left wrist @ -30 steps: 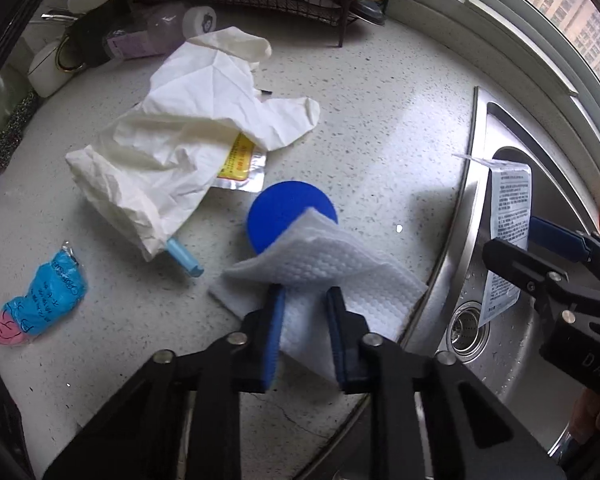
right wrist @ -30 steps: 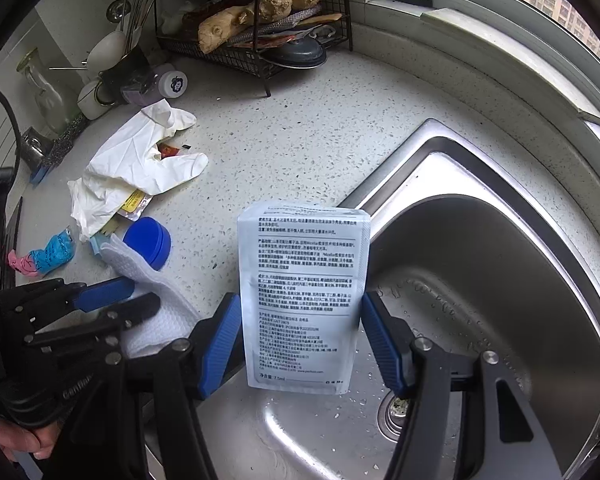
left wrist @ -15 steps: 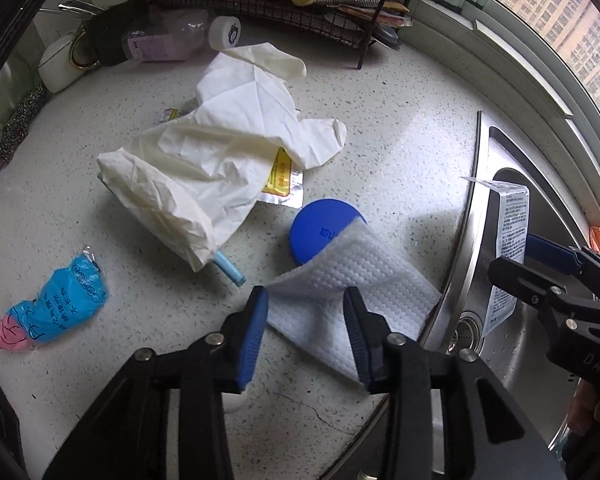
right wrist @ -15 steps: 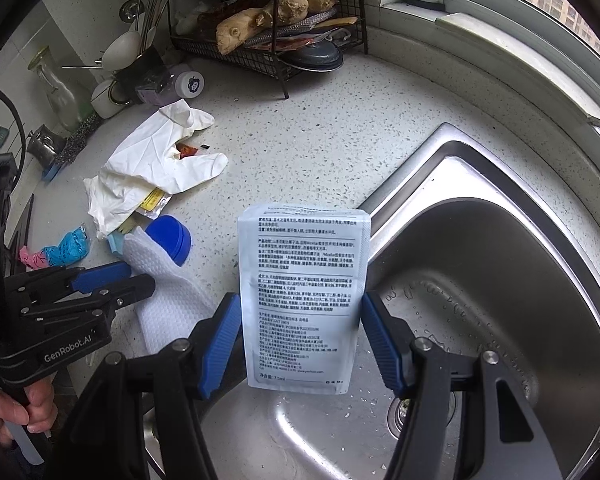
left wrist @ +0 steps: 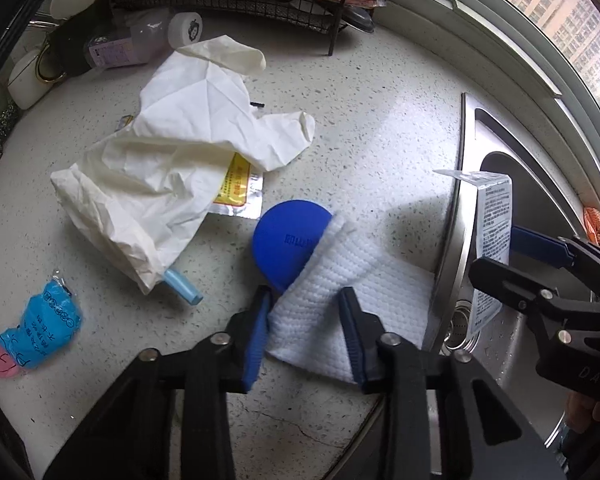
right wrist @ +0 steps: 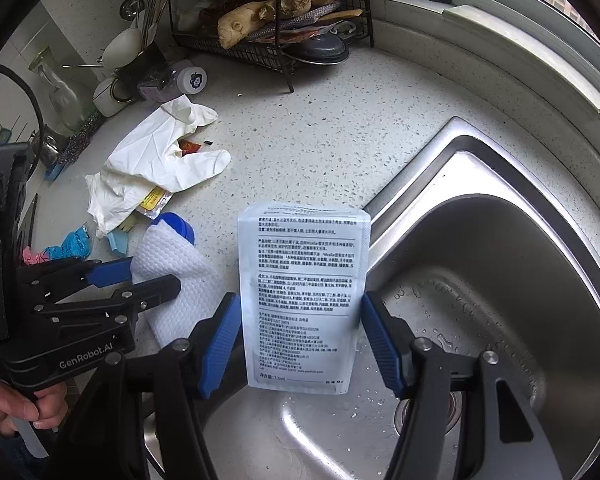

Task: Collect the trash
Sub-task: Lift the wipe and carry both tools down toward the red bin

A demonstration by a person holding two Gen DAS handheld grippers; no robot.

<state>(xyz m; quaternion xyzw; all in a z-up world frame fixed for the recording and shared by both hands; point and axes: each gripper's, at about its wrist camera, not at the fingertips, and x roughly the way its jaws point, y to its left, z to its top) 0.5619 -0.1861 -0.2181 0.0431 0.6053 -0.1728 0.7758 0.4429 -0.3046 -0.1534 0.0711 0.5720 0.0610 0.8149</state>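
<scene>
- The speckled pale stone bench (left wrist: 380, 128) is seen to carry the same litter as a second ago: a crumpled cream rubber glove (left wrist: 172, 168) over a yellow-and-silver sachet (left wrist: 238, 190), a round blue plastic lid (left wrist: 288, 246) and a blue-and-pink crumpled wrapper (left wrist: 40, 332), none of it collected yet.
- The stainless steel sink (right wrist: 500, 280) lies just beside them.
- The white quilted paper wipe (left wrist: 356, 300), the piece being worked on, was pinched, then let go; it now rests on the bench at the sink's rim, partly over the lid.
- The left claw (left wrist: 306, 320) is closing again astride the wipe's folded edge, the pads not yet pressing, so a fresh grasp is judged under way.
- The right claw (right wrist: 300, 336) has kept its place over the sink, clamped on the white printed sachet (right wrist: 302, 292).
</scene>
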